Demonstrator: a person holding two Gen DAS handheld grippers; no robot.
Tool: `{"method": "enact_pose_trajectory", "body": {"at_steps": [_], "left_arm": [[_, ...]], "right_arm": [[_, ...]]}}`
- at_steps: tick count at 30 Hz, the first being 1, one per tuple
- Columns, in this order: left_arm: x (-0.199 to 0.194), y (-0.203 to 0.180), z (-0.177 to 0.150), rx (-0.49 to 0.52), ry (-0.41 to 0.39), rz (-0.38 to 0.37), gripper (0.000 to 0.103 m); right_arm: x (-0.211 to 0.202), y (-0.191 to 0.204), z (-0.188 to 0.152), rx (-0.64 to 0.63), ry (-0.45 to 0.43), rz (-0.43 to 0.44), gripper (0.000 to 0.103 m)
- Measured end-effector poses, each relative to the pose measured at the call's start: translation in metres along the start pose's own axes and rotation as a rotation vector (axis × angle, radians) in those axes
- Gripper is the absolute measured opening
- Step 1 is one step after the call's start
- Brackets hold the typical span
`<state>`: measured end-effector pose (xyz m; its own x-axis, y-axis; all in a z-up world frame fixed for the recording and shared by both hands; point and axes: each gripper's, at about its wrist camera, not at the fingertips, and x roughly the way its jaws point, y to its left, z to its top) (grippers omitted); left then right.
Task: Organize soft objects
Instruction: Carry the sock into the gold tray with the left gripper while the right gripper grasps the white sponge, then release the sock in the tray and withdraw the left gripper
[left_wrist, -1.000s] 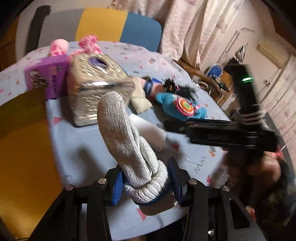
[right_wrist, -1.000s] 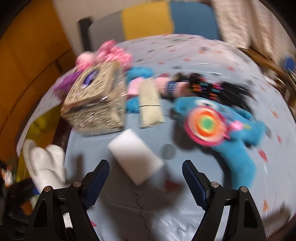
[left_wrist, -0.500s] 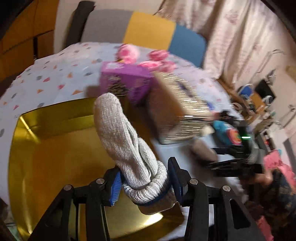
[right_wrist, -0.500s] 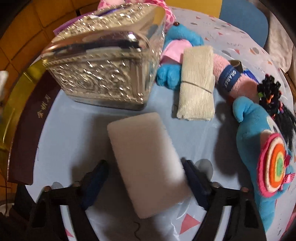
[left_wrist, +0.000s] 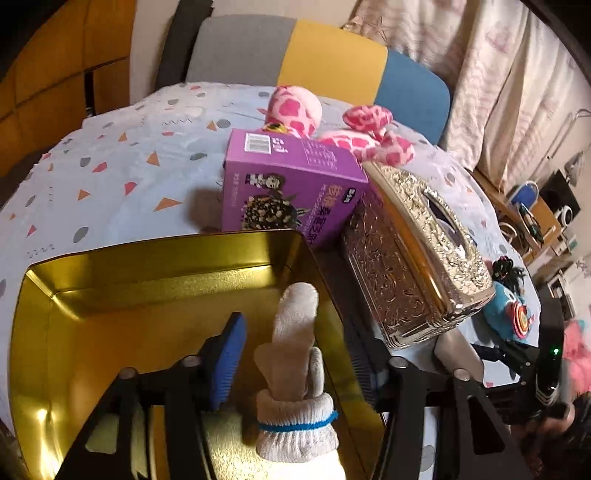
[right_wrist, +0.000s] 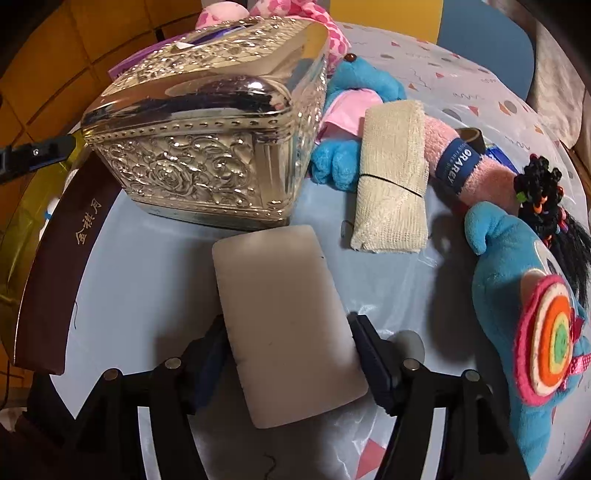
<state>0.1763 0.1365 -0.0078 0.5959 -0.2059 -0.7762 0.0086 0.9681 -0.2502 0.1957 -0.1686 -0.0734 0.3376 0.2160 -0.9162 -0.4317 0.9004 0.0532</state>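
Two soft items in play. Grey knit glove, blue band at the cuff, stands between the pads of the left tool over the gold tin tray. Jaws are opening; both blue pads sit clear of the knit, so nothing is pinched. Glove's fingertip end points toward the tray's far wall.

White sponge block lies flat on the desk, just in front of the embossed silver tissue box. Right tool straddles its near end, a pad along each long side. Jaws are easing apart; whether the pads press the sponge I cannot tell. Left pad looks to be against the edge, right pad right at it.

Around the sponge: rolled cream cloth to the right, resting against a pink plush limb with a navy wristband. Blue plush toy behind the cloth, beside the tissue box. Second blue plush with a rainbow disc at far right, black braided doll hair above it. Dark maroon lid with gold lettering leans at the tray's side.

Left view, beyond the tray: purple carton touching the tissue box, pink spotted plush behind both. Patterned cloth covers the desk. Striped chair back at the far edge.
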Motion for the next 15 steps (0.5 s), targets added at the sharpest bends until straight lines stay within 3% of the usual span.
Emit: {"method": "enact_pose_trajectory", "body": {"at_steps": [9, 15], "left_arm": [[-0.043, -0.009, -0.040, 0.005, -0.061, 0.096, 0.086], [-0.075, -0.026, -0.067, 0.022, -0.178, 0.181, 0.103]], "right_arm": [[0.000, 0.007, -0.009, -0.038, -0.024, -0.022, 0.069], [-0.001, 0.026, -0.014, -0.109, -0.050, -0.059, 0.061]]}}
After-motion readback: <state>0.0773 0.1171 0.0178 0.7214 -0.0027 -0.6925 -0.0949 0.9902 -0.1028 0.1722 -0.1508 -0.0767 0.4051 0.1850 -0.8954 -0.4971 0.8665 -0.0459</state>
